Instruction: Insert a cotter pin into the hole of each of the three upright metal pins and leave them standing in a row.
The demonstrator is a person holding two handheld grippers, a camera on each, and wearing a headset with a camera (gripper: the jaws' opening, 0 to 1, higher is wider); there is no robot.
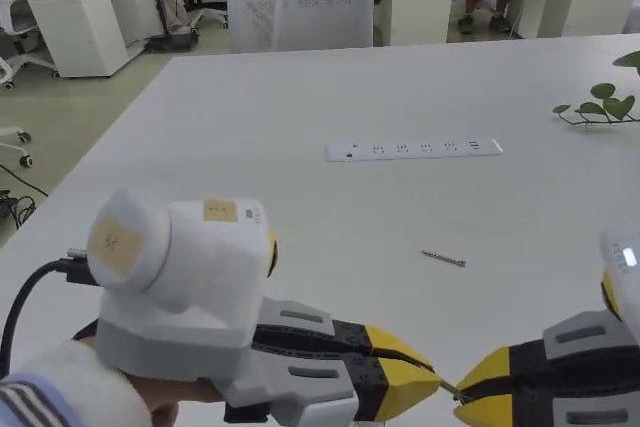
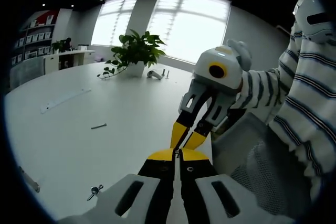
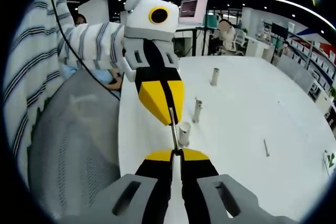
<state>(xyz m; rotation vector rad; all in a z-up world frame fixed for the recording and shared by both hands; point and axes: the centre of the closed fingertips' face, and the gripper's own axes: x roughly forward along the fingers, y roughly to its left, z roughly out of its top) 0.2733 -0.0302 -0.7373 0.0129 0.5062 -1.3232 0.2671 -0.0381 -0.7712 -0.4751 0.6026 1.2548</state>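
Left gripper (image 1: 433, 381) by near table (image 3: 126, 135) edge

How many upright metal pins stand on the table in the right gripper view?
3, in a row on the white table: the nearest pin just past the jaws, the middle pin behind it, the farthest pin further back. None seems hidden.

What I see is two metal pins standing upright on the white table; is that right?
Not quite: three metal pins stand upright on the white table, not two. The right gripper view shows them.
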